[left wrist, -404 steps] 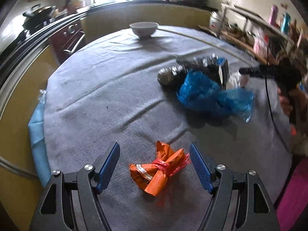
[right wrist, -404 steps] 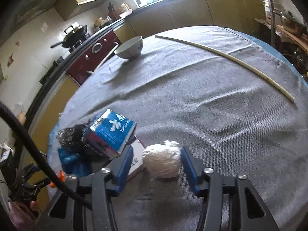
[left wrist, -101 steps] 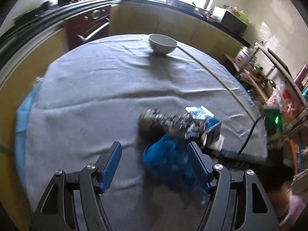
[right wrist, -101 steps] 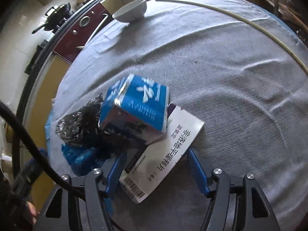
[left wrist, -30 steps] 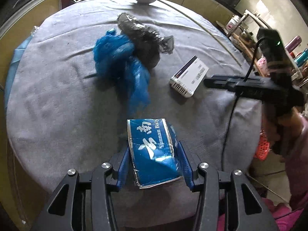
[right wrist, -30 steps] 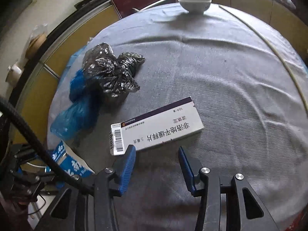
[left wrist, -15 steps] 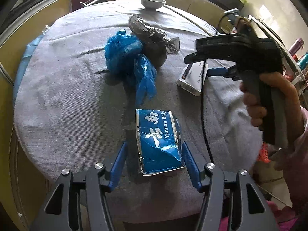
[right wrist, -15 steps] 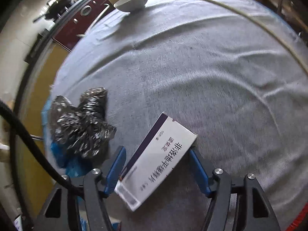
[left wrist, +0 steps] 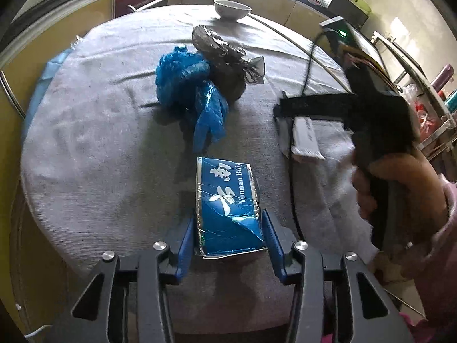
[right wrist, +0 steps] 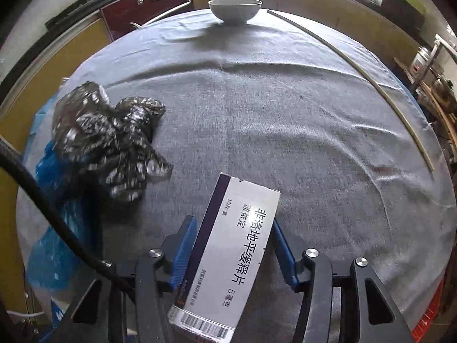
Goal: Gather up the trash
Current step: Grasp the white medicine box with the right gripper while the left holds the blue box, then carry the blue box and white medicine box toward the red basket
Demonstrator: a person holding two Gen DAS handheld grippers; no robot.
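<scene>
**Gripping two pieces of trash at once**

Clamping down on a crumpled blue foil packet [left wrist: 228, 208], the left hand-held gripper [left wrist: 227, 245] has just narrowed its jaws, and both blue pads now press against the packet's sides near its lower end. The packet lies lengthwise between the fingers, its torn silver edge facing the camera, over the near part of the round counter [left wrist: 94, 154] covered in grey cloth.

The right hand-held gripper [right wrist: 232, 254] has likewise been closing, and its blue pads pinch the long sides of a white medicine box [right wrist: 231, 257] with a dark purple stripe and a barcode at its near end. The box is tilted, its far end pointing up and away over the cloth. In the left wrist view, this same gripper appears as a dark body held by a person's hand [left wrist: 400, 194] in a pink sleeve, with the box below it.

Further out on the counter, a crumpled blue plastic bag [left wrist: 194, 91] lies touching a wrinkled black and silver bag [left wrist: 225, 57]; in the right wrist view, the dark bag partly overlaps the blue one. A white bowl [right wrist: 234, 8] stands at the far edge, and a long pale stick [right wrist: 362, 71] lies along the right side of the cloth.
</scene>
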